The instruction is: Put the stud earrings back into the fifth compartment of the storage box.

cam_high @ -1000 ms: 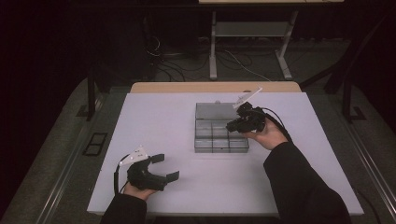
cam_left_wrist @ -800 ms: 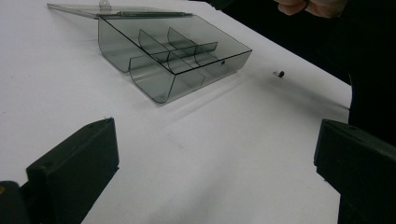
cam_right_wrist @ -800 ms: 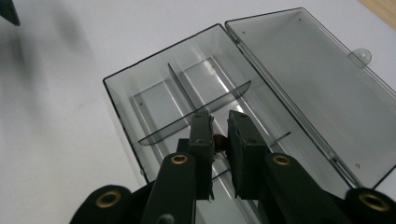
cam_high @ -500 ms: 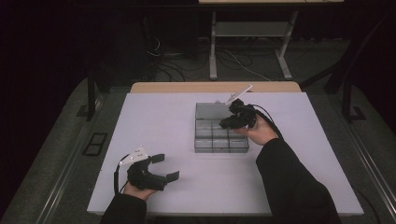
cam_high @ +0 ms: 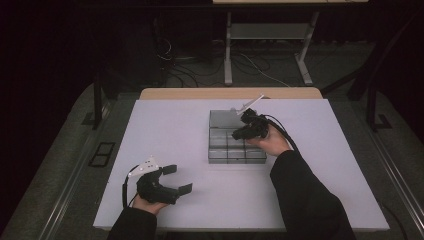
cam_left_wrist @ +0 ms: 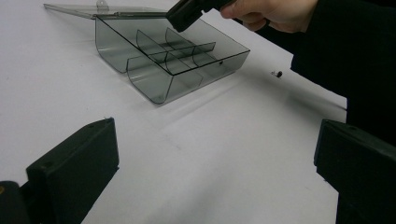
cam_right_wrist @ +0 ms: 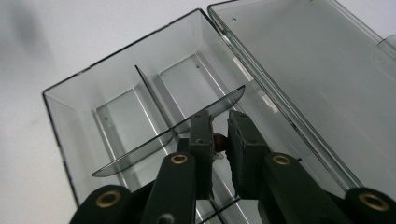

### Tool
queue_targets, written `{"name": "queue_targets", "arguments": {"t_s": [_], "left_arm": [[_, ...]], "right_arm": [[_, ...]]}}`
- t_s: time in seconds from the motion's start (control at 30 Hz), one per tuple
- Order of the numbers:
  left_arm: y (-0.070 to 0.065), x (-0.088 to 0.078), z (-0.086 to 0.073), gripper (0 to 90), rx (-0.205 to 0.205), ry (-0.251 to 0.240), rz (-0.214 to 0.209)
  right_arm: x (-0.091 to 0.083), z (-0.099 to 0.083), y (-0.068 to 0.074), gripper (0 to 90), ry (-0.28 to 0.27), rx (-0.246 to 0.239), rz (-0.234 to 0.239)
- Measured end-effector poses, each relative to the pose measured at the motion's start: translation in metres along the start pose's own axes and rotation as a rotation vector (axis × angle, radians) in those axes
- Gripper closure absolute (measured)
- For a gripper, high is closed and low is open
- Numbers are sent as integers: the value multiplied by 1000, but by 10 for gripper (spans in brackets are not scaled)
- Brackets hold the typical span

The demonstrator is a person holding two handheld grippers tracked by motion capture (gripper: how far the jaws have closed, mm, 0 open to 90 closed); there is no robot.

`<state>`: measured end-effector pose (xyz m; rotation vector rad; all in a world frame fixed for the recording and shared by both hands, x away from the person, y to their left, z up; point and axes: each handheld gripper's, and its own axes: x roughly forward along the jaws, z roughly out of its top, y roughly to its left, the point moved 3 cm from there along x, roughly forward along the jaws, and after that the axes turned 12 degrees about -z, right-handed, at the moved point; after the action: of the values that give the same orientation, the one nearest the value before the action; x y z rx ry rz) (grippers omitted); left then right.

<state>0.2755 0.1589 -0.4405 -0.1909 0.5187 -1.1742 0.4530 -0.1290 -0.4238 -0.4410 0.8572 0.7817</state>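
right gripper clenched on a small dark part over the open compartment box, drop pending; left gripper released, idle.

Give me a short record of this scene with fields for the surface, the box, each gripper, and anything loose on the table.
surface: white table
box: clear compartment box, lid open and lying flat behind it
right gripper: over the box, jaws shut on a small dark item
left gripper: open, holding nothing, near the table's front edge
loose item: small dark piece on the table beside the box
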Motion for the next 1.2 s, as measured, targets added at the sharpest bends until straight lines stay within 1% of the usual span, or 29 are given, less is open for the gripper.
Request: {"name": "queue_targets", "arguments": {"t_s": [0.13, 0.2, 0.27, 0.4, 0.5, 0.63, 0.7, 0.83, 1.0, 1.07, 1.2], "left_arm": [[0, 0, 0, 0, -2, -3, 0], [0, 0, 0, 0, -2, -2, 0], [0, 0, 0, 0, -2, -2, -1], [0, 0, 0, 0, -2, -2, 0], [0, 0, 0, 0, -2, -2, -1], [0, 0, 0, 0, -2, -2, -1], [0, 0, 0, 0, -2, -2, -1], [0, 1, 0, 0, -3, -2, -1], [-1, 1, 0, 0, -4, 0, -1], [-1, 1, 0, 0, -5, -1, 0], [0, 1, -1, 0, -5, -1, 0]], "right_arm": [[6, -2, 1, 794, 19, -7, 2], [8, -2, 1, 788, 17, -2, 1], [7, -2, 1, 769, 10, 12, 4], [2, -1, 2, 731, -1, 9, -3], [-7, 0, 2, 710, -14, 16, -7], [-22, 0, 2, 656, -30, 17, -20], [-31, -1, 1, 585, -40, 16, -35], [-48, -4, -2, 476, -61, 44, -67], [-67, -11, -10, 367, -84, 69, -94], [-73, -15, -14, 317, -89, 86, -100], [-85, -23, -20, 243, -88, 114, -109]]}}
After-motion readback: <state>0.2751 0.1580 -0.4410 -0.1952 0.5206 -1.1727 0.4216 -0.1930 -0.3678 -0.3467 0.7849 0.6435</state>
